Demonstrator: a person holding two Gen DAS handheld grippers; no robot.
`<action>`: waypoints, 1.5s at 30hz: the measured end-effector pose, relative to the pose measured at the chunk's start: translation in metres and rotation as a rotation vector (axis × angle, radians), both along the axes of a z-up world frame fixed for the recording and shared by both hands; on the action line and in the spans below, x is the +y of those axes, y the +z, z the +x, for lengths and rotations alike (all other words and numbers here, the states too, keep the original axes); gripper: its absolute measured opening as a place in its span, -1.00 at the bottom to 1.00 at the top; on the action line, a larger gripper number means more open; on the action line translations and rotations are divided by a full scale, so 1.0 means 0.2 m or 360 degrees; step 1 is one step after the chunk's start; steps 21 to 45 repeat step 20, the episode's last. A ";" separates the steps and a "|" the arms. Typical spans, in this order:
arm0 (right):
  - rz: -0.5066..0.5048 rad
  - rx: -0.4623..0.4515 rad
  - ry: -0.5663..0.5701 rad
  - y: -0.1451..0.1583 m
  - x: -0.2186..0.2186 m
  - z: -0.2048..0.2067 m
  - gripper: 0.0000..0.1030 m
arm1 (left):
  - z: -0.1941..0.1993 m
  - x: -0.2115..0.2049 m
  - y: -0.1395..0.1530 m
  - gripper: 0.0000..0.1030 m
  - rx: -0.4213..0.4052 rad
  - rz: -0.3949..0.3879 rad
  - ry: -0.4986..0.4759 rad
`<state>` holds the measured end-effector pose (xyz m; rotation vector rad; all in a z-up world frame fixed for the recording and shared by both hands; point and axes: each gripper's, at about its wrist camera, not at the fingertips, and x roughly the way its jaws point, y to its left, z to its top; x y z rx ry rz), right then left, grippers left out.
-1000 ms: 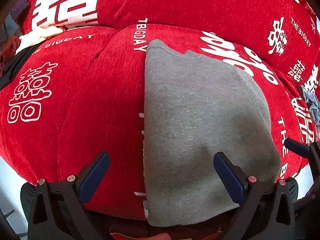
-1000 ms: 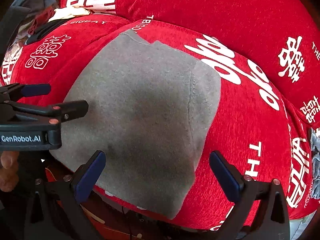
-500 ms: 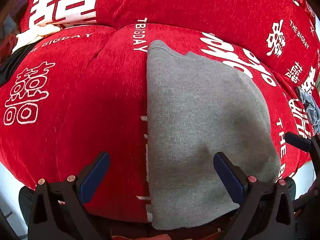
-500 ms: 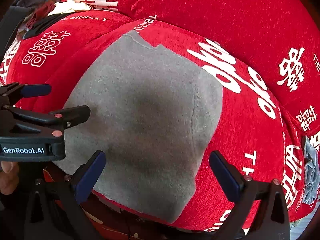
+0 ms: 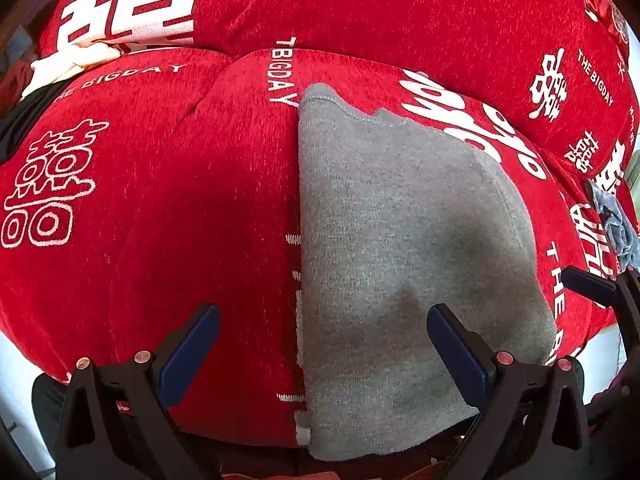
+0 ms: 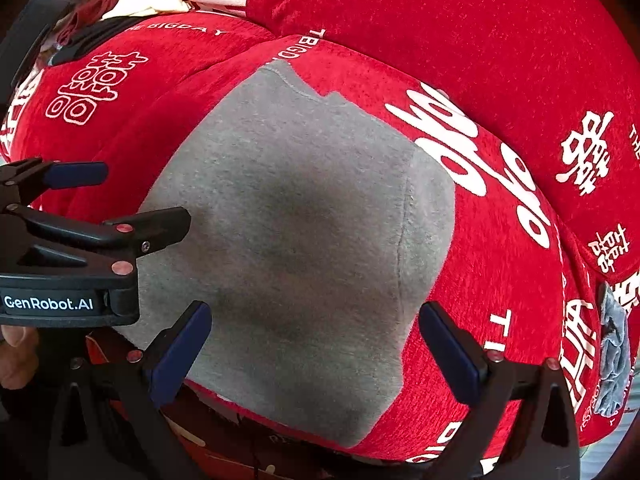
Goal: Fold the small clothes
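A grey knit garment (image 5: 400,248) lies flat on a red sofa seat cushion (image 5: 192,216), its near edge hanging over the cushion's front. It also shows in the right wrist view (image 6: 304,232). My left gripper (image 5: 324,344) is open and empty, hovering above the garment's left edge near the front. My right gripper (image 6: 316,340) is open and empty above the garment's near right part. The left gripper also shows from the side in the right wrist view (image 6: 132,192), and one right fingertip (image 5: 588,284) shows in the left wrist view.
The red sofa backrest (image 5: 380,12) with white lettering rises behind. A pile of white, dark and red clothes (image 6: 120,4) lies at the far left. A small blue-grey cloth (image 6: 614,352) sits at the cushion's right end.
Both grippers have drifted slightly, so the view shifts a little. The garment has not moved and both grippers stay open.
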<state>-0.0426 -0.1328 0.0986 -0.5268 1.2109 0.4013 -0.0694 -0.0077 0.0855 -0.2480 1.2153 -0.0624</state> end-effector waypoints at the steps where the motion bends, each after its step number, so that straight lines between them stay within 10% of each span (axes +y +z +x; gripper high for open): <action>1: 0.0001 -0.0001 0.0001 0.00 0.00 0.00 1.00 | 0.00 0.00 0.00 1.00 -0.0002 0.0001 0.0002; 45: 0.0097 -0.0005 -0.0022 0.00 -0.09 -0.01 1.00 | -0.02 -0.04 0.02 1.00 0.0018 0.0093 -0.0015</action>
